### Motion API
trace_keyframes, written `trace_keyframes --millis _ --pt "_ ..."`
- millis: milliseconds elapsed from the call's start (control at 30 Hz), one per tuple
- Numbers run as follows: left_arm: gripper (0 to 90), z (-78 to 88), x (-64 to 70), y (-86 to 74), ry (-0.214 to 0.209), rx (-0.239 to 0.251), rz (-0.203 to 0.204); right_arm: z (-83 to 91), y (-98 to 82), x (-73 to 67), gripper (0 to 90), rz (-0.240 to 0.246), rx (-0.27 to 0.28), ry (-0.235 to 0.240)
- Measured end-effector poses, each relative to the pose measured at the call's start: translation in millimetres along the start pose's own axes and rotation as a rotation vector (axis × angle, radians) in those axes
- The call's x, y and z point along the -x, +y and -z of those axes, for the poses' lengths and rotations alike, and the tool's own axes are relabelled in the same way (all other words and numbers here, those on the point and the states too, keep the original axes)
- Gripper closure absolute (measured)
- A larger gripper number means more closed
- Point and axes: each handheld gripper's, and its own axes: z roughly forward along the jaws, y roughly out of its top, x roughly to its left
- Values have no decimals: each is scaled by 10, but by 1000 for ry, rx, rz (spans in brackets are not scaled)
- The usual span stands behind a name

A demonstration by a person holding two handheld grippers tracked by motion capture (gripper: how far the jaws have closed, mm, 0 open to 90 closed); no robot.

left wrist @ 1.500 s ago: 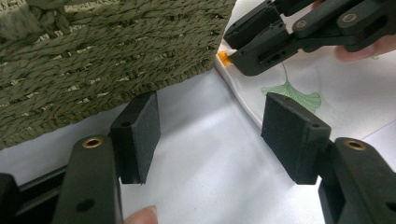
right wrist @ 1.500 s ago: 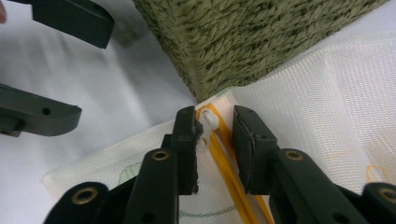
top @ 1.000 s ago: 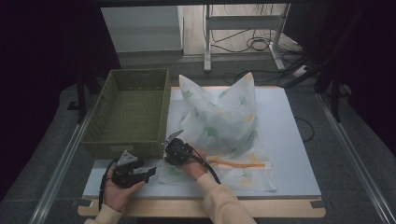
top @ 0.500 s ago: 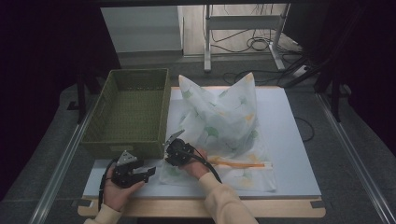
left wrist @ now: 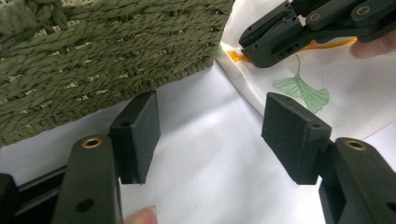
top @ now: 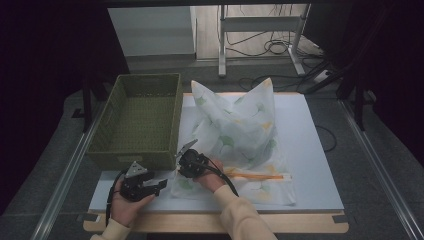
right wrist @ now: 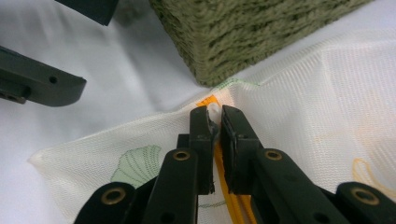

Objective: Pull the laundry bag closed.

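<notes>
The white cushion cover (top: pixel 240 135) printed with green and yellow ginkgo leaves lies on the bench (top: pixel 320 150), its far end puffed up and its near end flat. An orange zipper (top: pixel 255 176) runs along that flat near end. At the zipper's left end, close to the corner of the woven green basket (top: pixel 140 120), sits a small white zipper pull (right wrist: pixel 213 111). The right gripper (right wrist: pixel 214 116) has just been closing its fingers, and they pinch this pull and the fabric edge around it. The cover's corner just touches the basket's near corner in the right gripper view. The left gripper (left wrist: pixel 210 126) rests low over bare bench just left of the cover, near the basket's front wall; its fingers stand wide apart with nothing between them. The basket stands on the bench's left side.
</notes>
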Motion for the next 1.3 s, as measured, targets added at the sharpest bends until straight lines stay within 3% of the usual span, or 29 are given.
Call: trace_keyframes --millis 800,900,1000,1100,1200,1300 --pt "366 -11 14 0 -3 -6 -8 25 -19 43 739 7 -23 -9" --pt "366 -15 18 -1 -4 -6 -8 7 13 21 747 20 -31 -13" --pt "366 -13 16 -1 -4 -6 -8 -9 34 13 823 23 -38 7" --pt "366 -10 13 -1 -3 -6 -8 -5 40 28 875 -3 -38 2" --pt "366 -12 15 -2 -4 -6 -9 -8 29 59 886 -23 -39 14" --pt "366 -16 16 -1 -4 -7 -9 -8 30 53 890 -13 -38 9"
